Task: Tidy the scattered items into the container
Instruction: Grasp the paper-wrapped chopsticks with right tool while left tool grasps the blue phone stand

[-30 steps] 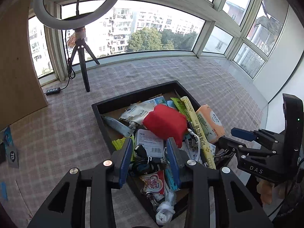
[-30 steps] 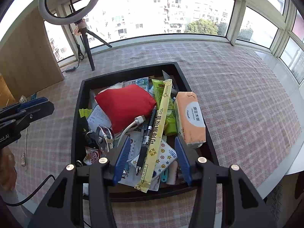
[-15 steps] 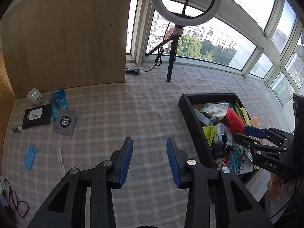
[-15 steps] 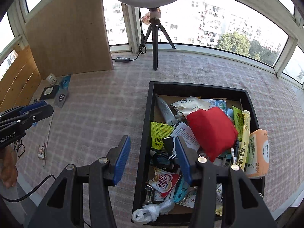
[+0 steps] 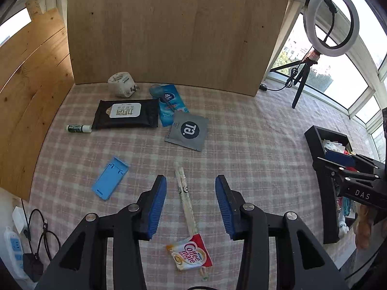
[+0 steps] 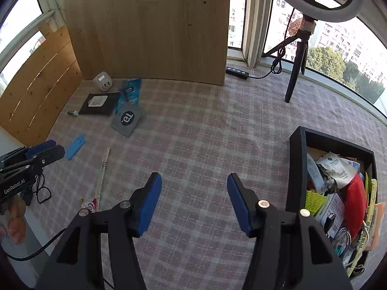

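Now away from black container [image 6: 296,166], already heaped, at bench's right; left tongs [image 5: 191,200] opening, empty, over long paper-wrapped stick [image 5: 185,200] beside creamer sachet [image 5: 191,256]; right tongs [image 6: 192,198] opening, empty, above bare checked cloth [image 6: 205,133]; next pickup pending

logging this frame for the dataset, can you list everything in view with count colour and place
container: 1, black, right, full of items
wipes pack: 1, black, far left
plug adapter: 1, white, by the wooden board
tissue pack: 1, blue, beside the wipes
sachet: 1, grey, centre
small tube: 1, dark with a white cap, left of the wipes
phone stand: 1, light blue, left
chopsticks packet: 1, pale, between the left jaws
creamer packet: 1, red and white, near edge
ring light: 1, white, on a tripod by the window
left gripper: black, blue pads, jaws opening
right gripper: same, jaws opening, nothing between them
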Demonstrator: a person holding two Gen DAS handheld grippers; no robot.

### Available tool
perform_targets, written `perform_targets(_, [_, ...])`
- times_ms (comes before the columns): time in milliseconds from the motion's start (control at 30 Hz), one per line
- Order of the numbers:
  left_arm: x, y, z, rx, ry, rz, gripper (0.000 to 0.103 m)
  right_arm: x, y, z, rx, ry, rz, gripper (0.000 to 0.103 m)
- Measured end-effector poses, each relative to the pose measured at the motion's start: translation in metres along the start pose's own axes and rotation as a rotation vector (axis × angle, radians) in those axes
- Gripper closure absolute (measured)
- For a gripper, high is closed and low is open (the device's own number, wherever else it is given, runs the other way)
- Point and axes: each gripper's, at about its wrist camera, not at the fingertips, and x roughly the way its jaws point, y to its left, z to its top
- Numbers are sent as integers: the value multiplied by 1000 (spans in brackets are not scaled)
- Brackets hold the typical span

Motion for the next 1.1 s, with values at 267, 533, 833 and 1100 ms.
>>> perform_targets(267, [33,75,3,-2,90,21,60,44,68,32,35,43,34,45])
perform_targets(533, [70,116,-5,45,177,39,55,92,122,32,50,145,73,45])
perform_targets(833, [97,111,-4,155,207,19,46,127,157,-4,50,253,52,45])
perform_targets(1100, [116,103,-3,216,239,26,46,138,161,-21,78,278,7,47])
